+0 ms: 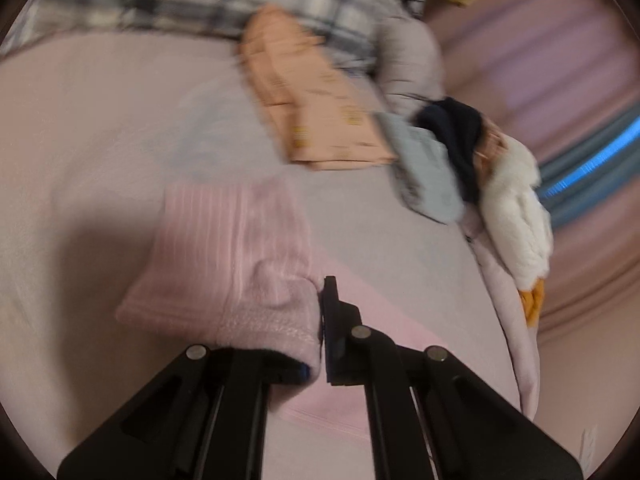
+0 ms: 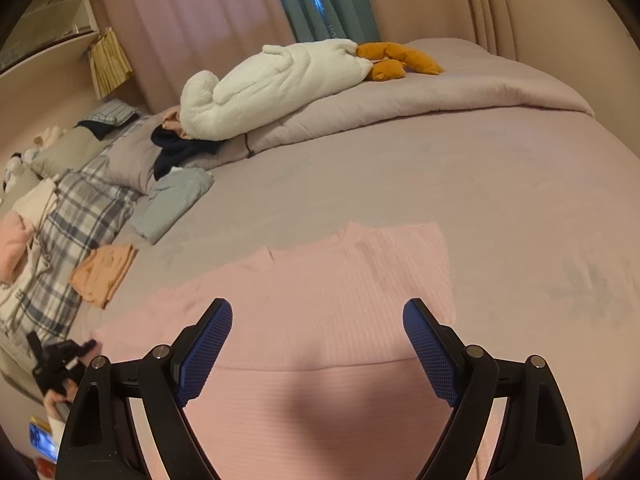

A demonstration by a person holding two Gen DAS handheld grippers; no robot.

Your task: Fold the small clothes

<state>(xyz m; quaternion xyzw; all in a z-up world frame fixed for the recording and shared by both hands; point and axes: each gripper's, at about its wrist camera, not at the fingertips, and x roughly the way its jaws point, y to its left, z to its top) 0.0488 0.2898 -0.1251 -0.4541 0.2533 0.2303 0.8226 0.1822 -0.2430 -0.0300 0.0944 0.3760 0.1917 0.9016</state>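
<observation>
A soft, light pink ribbed garment, spread near the bed's front edge, is pinched at a limp folded hem by the left gripper, while the right gripper is held wide above it.

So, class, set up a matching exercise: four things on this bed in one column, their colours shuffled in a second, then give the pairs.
1. top
2. plush duck
3. folded shirt by the plaid
4. left gripper

A. white
B. black
C. pink
D. orange

Pairs: 1-C, 2-A, 3-D, 4-B
</observation>
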